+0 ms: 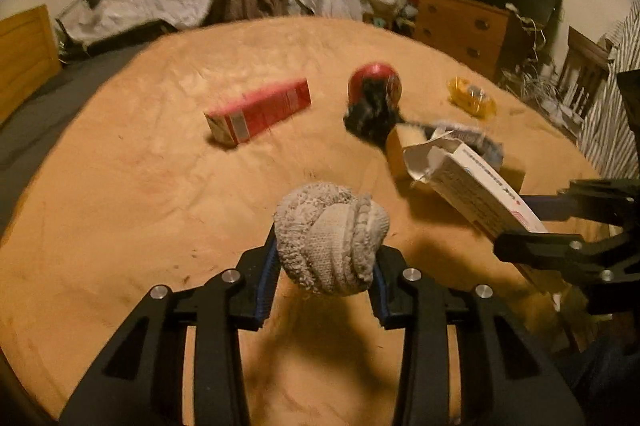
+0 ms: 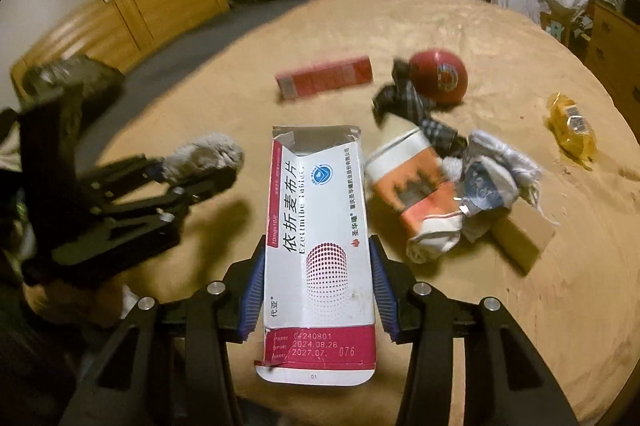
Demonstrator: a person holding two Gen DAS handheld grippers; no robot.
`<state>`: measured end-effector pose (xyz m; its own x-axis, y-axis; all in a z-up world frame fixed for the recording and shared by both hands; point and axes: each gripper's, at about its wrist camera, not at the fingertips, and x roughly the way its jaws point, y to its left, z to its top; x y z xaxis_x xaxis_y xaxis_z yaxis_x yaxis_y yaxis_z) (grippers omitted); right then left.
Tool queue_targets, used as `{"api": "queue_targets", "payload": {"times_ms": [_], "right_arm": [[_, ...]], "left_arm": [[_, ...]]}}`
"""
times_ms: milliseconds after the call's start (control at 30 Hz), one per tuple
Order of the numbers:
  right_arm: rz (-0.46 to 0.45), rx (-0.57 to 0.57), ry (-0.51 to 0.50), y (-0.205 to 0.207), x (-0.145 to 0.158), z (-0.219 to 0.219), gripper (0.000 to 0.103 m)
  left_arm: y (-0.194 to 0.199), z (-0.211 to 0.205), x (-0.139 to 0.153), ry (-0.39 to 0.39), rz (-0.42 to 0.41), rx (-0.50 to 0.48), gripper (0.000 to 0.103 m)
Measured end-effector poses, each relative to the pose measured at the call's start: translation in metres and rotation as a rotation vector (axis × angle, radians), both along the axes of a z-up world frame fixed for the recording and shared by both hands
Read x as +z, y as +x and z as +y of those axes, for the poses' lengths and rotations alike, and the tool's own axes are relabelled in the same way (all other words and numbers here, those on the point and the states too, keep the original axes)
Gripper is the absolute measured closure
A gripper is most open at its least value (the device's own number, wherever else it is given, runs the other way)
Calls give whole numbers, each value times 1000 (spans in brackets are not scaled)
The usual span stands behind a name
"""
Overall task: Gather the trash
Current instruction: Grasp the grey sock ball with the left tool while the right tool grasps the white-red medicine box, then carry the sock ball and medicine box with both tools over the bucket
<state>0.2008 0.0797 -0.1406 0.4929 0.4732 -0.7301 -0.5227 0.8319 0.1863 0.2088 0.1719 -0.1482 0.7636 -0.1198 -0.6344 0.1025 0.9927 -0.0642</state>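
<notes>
L gripper [image 1: 324, 266] clamps a balled grey sock [image 1: 330, 238], R gripper [image 2: 318, 286] grips the torn Ezetimibe box [image 2: 318, 226], both above bed; red carton [image 1: 260, 110], yellow wrapper [image 1: 472, 96] etc. still uncollected.

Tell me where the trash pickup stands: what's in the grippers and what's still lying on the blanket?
Nothing visibly binned yet. In hand: the left gripper is shut on a balled grey sock; the right gripper clamps the torn white tablet box. Left on the tan blanket: red carton, red ball, yellow wrapper, and the sock pile on cardboard.
</notes>
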Motion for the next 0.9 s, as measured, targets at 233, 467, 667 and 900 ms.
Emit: {"api": "queue_targets", "payload": {"times_ms": [233,467,667,900], "right_arm": [[-176,-100,62,-52,59,-38,54],[-340,-255,18,-97,88,-84,53],[-437,-357,10,-121,96,-109,52],[-509,-410,33,-149,103,-123,52]], "left_arm": [[-33,-28,49,1,-103,71,67],[-64,-68,86,23,-216,140,66],[-84,-97,97,47,-278,185,66],[-106,-116,109,77,-389,237,66]]}}
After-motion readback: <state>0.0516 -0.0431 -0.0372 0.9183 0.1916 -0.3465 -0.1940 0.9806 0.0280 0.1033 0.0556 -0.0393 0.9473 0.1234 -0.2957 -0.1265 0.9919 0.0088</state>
